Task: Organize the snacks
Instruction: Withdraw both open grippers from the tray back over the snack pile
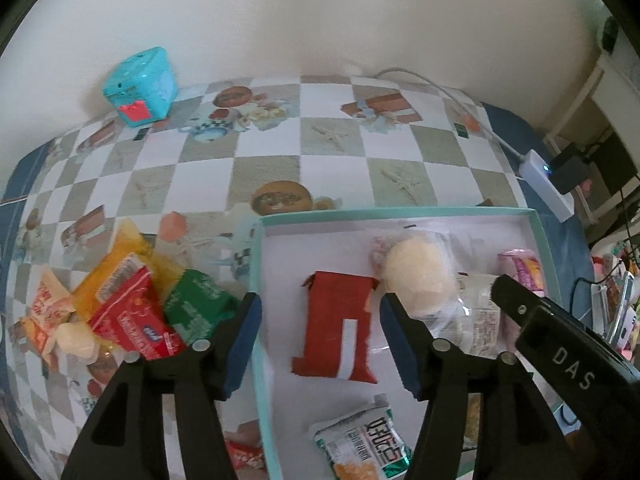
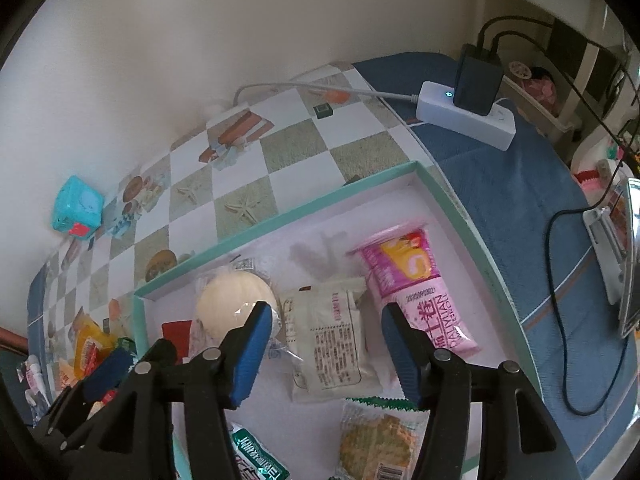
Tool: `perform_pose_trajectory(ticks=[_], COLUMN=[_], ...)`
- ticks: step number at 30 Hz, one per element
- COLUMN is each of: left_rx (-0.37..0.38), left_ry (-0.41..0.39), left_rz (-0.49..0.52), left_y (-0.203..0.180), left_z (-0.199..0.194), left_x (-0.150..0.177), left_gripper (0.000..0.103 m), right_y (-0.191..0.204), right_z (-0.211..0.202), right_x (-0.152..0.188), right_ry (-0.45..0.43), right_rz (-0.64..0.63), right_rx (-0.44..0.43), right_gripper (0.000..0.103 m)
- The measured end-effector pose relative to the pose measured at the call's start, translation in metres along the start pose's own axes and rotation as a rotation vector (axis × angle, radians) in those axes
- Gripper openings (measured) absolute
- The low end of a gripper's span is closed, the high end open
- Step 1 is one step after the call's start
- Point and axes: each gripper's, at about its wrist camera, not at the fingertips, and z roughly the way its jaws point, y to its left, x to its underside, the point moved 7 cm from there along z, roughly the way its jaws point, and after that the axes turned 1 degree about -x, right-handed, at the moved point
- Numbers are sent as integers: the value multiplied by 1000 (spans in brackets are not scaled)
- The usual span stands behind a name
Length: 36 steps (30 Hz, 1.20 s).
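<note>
A shallow teal-rimmed white box (image 1: 400,211) (image 2: 280,216) lies on the checkered tablecloth. In it lie a red packet (image 1: 340,332), a round pale bun in clear wrap (image 1: 418,280) (image 2: 234,306), a white packet (image 2: 332,344), a pink packet (image 2: 416,292), a green-white packet (image 1: 360,448) and a cracker packet (image 2: 376,440). A pile of loose snacks (image 1: 132,312) lies left of the box. My left gripper (image 1: 320,344) is open and empty above the red packet. My right gripper (image 2: 326,354) is open and empty above the white packet.
A turquoise cube toy (image 1: 140,86) stands at the back near the wall. A white power strip (image 2: 466,114) with a black adapter and cables lies on the blue cloth at the right. A device on a stand (image 2: 624,252) is at the far right.
</note>
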Motion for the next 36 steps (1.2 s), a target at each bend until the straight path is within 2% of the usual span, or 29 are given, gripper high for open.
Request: perform_pose_trajectory(ticks=[2,4,5,8,9,10,13,17,19,20,32,36], left_rx=[-8,-14,-18,-58,-73,-87,-109,-136,-149,-154,-209,-233], left_ry=[7,12,11,2,-1,-6,-12,-26,-27,-25,13,-2], left_rz=[-20,-44,-54,-82,-92,-107,-146,-182,-196,-202,-317,-369], left_y=[6,13,17,31,36,42,57,75,84,87,145,171], left_z=[-2,-6,-9,-18,-21,-25,-34,-46,-50,-51,-66,-80], left_x=[1,1,2,2,3,4,5,9,13,15,62,73], left_gripper=[66,81,83,84,84,85,90,91,91,91,91,91], right_y=[2,5,6,10,11,11,17,21,22,23,47,61], right_z=[-3,-6,-8,-14,-15,-17,-23,-29,-33,-36,-60,-67], right_x=[1,4,5,10,11,12,16,23,26,28,63,73], right_ry=[-1,-1,0,-2,-4,-7,-19,-32,-44,-54,-81,-83], right_rz=[-5,-10,-12,-24,-26,-26,-43,-57,-58,-57,-127,-162], right_rx=[1,-1,-2,-1,1,2,-3,-8,-7,-7,-35,-46], right_gripper=[62,62,62,64,73,77,77,79,99,102,103,103])
